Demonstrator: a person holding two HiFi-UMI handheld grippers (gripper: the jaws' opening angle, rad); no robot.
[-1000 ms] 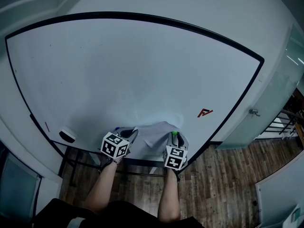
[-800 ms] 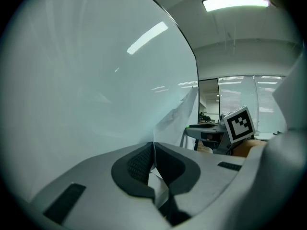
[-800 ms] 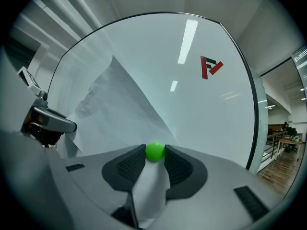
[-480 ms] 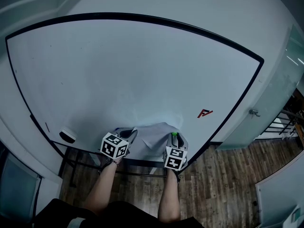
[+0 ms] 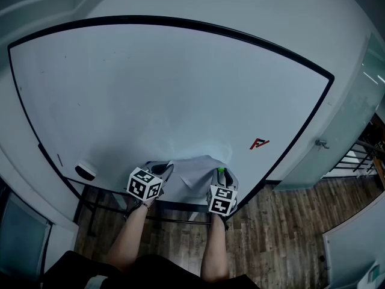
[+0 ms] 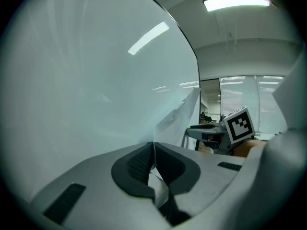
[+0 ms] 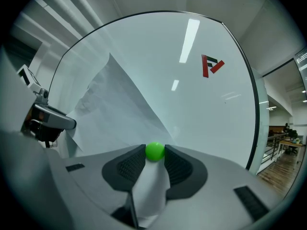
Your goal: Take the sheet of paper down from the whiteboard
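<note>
No words or numbers can be read. The whiteboard (image 5: 180,89) carries one small red emblem (image 5: 259,142), angular, perhaps a stylised letter A, though it is too small to tell. The left cube (image 5: 145,184) and the right cube (image 5: 221,199) bear black-and-white square code markers.

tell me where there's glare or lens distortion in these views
head view: fisheye bows the whiteboard frame; left gripper view: ceiling light streaks glare across the board; right gripper view: glare strip beside the red logo
</note>
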